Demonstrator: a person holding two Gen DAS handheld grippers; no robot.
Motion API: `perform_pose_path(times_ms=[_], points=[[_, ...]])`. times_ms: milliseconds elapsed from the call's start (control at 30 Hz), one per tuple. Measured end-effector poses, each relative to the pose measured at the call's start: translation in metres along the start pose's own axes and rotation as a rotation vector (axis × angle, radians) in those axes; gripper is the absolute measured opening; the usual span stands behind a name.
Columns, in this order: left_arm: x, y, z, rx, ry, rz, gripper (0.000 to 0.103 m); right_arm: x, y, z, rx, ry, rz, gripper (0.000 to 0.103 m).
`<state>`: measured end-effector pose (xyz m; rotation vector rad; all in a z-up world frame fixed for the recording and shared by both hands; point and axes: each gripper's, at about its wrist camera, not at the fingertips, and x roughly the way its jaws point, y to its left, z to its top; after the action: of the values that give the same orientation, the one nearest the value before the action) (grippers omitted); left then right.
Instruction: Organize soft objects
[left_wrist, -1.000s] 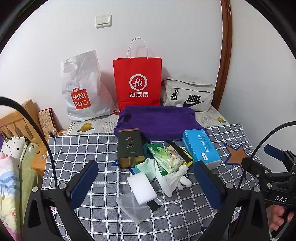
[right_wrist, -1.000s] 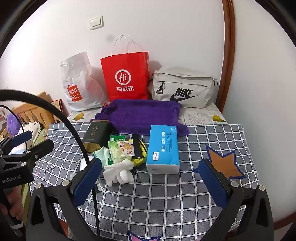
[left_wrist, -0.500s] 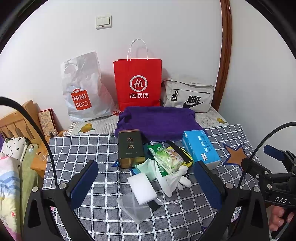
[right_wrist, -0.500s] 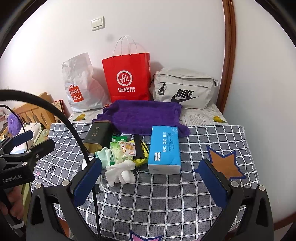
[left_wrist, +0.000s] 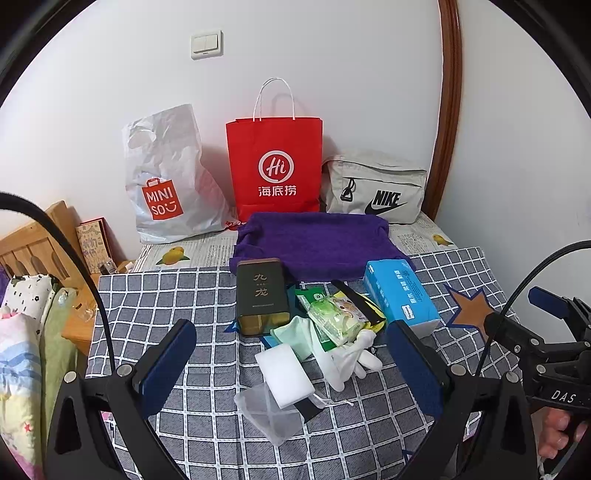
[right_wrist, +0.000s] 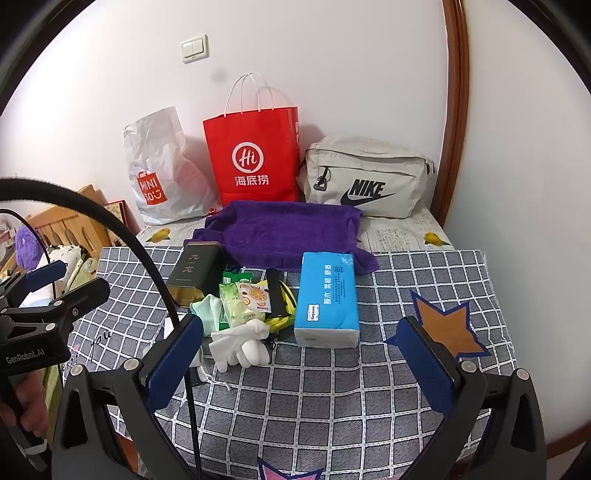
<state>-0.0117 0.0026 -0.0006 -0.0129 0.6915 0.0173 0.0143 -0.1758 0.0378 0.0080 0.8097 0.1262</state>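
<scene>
Left tongs (left_wrist: 291, 365) agape over white sponge (left_wrist: 284, 373)

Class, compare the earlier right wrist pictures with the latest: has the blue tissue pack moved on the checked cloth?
No. The blue tissue pack keeps its place beside the purple towel; only the camera shifted slightly.

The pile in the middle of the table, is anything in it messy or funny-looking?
Yes. The white glove lies crumpled, the small packets overlap in a heap, and the dark tin lies flat on its side. The blue tissue pack beside them lies neatly.
</scene>
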Motion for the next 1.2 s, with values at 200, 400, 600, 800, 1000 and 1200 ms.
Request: perform_pose_path(times_ms=[200,400,600,800,1000,1200], points=[[-0.0009,0.0,0.0009,0.003,-0.001,0.005,0.103,-0.0006,0.0004,0.0,-0.001,-0.001,0.0,0.103],[-0.003,0.0003,0.002,0.01,-0.001,0.006,0.103,-0.0008,0.0004,-0.0005,-0.002,-0.001,-0.001,0.103],[-0.0025,0.0001,0.0022,0.008,0.0,0.008,0.103,-0.0018,0.0004,-0.0005,-0.001,-0.004,-0.002,0.103],[-0.0021,0.0002,0.0033,0.005,0.002,0.006,0.103,-0.0034,0.0012,0.0015,-0.006,-0.009,0.0,0.103],[-0.0027,0.0007,0.0066,0.014,0.003,0.004,0.103,-0.0038,0.0018,0.0009,-0.008,-0.009,0.0,0.103],[-0.0024,-0.0005,0.0059,0.017,0.002,0.004,0.103,-0.0038,0.0023,0.0002,-0.008,-0.009,0.002,0.103]])
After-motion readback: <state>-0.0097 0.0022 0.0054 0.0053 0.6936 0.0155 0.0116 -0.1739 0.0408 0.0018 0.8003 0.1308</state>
